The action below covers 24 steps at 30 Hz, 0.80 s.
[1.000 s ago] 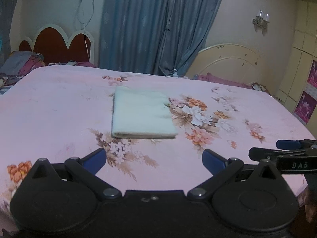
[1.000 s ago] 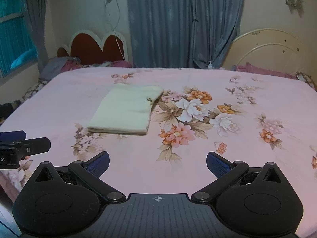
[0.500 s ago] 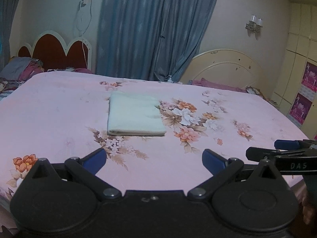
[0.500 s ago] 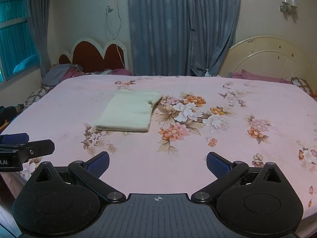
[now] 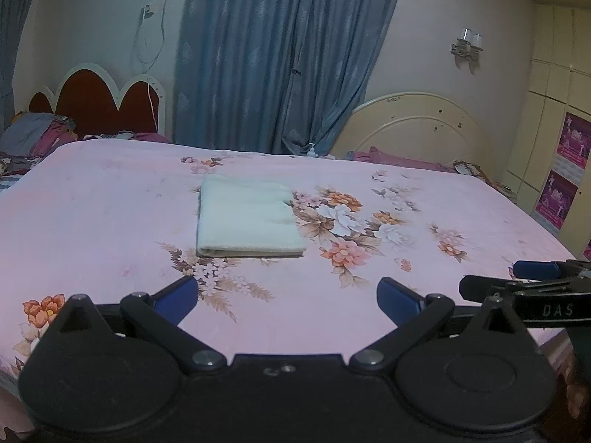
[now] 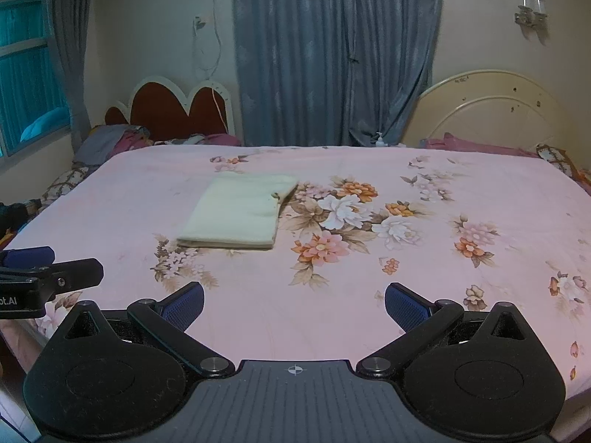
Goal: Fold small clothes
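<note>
A pale cream cloth (image 5: 247,219) (image 6: 238,214) lies folded into a neat rectangle on the pink floral bedsheet (image 5: 92,214) (image 6: 369,313), left of the flower print. My left gripper (image 5: 286,297) hovers open above the bed's near edge, well short of the cloth, with nothing between its blue pads. My right gripper (image 6: 293,301) is open too and holds nothing, at about the same distance back. Each gripper shows in the other's view: the right one at the right edge (image 5: 524,280), the left one at the left edge (image 6: 37,269).
Two headboards stand against the far wall, a red scalloped one (image 6: 173,110) and a cream arched one (image 6: 491,110), with blue curtains (image 6: 332,55) between. Piled clothes (image 6: 110,140) sit at the far left. A wardrobe with pink posters (image 5: 565,170) stands on the right.
Both grippers have drawn back and risen from the bed, so the folded cloth looks smaller and farther. The cloth has not moved. Both stayed open.
</note>
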Tool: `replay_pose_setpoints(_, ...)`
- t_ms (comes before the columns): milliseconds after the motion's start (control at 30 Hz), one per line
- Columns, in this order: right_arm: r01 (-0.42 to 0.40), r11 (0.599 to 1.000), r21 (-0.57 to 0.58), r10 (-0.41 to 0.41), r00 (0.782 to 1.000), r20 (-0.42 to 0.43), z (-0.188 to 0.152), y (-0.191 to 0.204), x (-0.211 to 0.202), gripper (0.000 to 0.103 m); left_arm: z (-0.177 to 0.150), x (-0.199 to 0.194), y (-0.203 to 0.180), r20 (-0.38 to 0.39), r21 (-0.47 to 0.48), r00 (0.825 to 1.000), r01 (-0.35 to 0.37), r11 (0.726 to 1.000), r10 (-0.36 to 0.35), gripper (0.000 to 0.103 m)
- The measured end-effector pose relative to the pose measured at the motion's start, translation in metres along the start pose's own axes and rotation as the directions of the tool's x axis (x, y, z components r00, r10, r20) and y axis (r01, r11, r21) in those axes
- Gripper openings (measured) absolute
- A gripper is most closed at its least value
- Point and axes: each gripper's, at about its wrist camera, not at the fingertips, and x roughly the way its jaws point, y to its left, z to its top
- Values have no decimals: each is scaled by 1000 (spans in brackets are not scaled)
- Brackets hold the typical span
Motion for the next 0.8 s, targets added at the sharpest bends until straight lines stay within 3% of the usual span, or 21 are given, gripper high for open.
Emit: replay_pose_setpoints(800,-5,1000,-1,5,1000,0,2,3,1,103,1,-3,3,7,-2,1000,-11,1000,11,103)
